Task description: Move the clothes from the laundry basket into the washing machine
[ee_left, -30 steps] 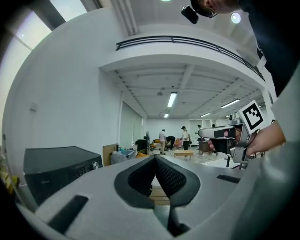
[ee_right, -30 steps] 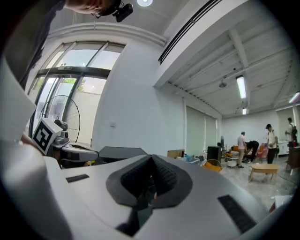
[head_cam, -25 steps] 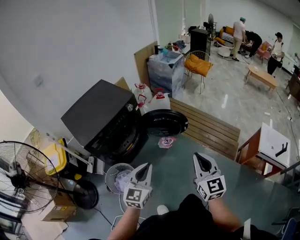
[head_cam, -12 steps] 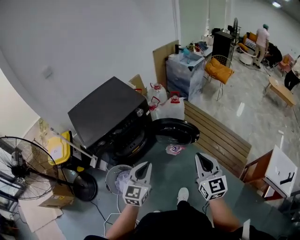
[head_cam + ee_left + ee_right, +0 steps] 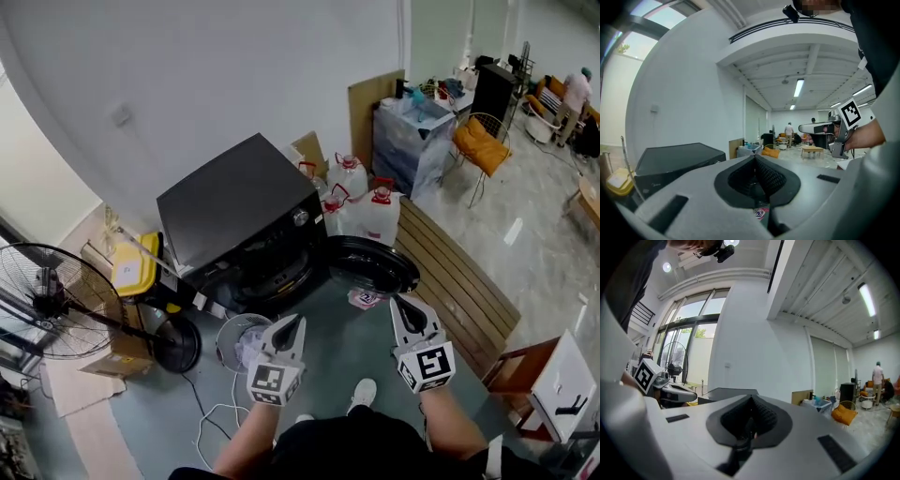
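The black washing machine [image 5: 239, 220] stands against the wall with its round door [image 5: 371, 264] swung open to the right. In front of it a white laundry basket [image 5: 225, 336] holds pale clothes [image 5: 249, 345]. A small pink item [image 5: 364, 298] lies on the floor below the door. My left gripper [image 5: 297, 322] hovers just right of the basket, shut and empty. My right gripper [image 5: 400, 304] is level with it, near the door, also shut and empty. In the left gripper view the washing machine [image 5: 670, 161] shows beyond the left gripper [image 5: 755, 159].
A standing fan [image 5: 56, 305] and a yellow box [image 5: 136, 264] are left of the machine. Water jugs [image 5: 361, 202] and a wooden slatted panel [image 5: 459, 281] lie to its right. A cable [image 5: 211, 417] runs across the floor by the basket. People move about far back right.
The view has swung left, bringing the washing machine and basket toward the middle. Both grippers moved along with the person and stay shut.
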Tool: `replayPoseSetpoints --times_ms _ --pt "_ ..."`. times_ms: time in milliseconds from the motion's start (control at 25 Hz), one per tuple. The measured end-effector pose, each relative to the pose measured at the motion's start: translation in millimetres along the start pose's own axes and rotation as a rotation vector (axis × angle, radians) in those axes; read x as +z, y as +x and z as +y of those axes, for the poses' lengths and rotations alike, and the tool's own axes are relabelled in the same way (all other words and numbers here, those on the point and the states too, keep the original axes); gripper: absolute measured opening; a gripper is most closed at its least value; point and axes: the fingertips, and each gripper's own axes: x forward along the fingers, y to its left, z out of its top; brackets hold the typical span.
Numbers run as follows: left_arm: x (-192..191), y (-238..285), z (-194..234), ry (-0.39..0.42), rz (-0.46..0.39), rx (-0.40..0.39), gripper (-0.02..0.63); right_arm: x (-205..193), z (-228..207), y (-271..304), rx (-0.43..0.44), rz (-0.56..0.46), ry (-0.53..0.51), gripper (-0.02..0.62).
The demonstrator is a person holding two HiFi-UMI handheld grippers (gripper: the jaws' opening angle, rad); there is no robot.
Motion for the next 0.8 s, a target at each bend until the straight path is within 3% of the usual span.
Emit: replayPoseSetpoints --times_ms 400,600,800 --pt "-16 -20 46 -0.036 0.04 0.179 0.005 -17 30 63 0.199 0.024 0.008 0.005" --pt "-40 -46 89 -0.083 0.055 0.263 0.005 -28 78 110 0.305 0.063 -0.015 0.005" --pt "-57 -77 148 -0.126 0.054 0.355 0.005 -14 148 165 0.42 0.059 -0.04 0.005"
